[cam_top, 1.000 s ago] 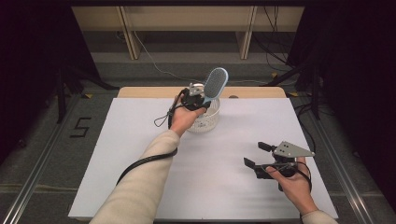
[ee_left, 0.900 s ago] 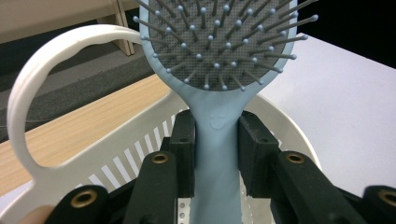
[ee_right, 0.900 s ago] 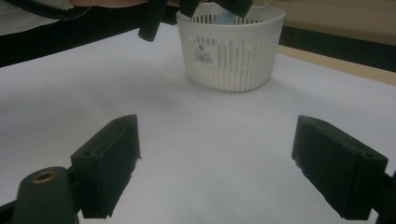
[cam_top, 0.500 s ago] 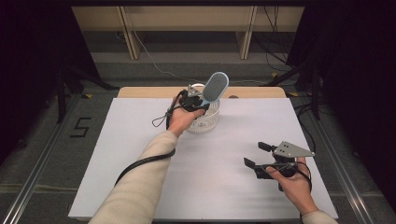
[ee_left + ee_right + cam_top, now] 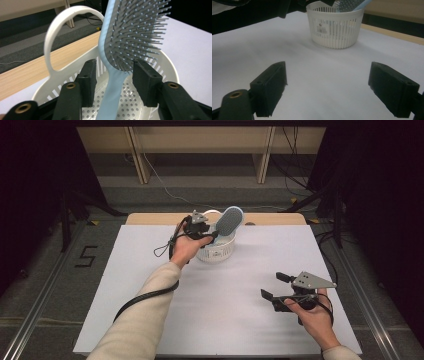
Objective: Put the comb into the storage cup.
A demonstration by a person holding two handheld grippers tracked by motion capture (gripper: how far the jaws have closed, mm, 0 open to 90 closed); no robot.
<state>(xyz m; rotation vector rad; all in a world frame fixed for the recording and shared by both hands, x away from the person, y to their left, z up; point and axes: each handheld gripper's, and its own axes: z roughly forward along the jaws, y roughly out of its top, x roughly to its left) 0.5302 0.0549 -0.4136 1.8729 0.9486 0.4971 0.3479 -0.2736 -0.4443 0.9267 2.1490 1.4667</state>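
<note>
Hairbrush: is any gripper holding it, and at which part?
No. The left gripper has just opened around the hairbrush neck; right gripper is empty.

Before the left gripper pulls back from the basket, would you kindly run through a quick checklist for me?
1. Hairbrush in the white basket, handle down: ok.
2. Left gripper jaws, which have just been opening, off the handle on both sides: ok.
3. Brush resting steadily once released: cannot tell; it leans over the rim.
4. Basket upright on the table: ok.
5. Right gripper open, holding nothing, apart from the basket: ok.
6. Basket's looped handle out of the left gripper's way: cannot tell.
</note>
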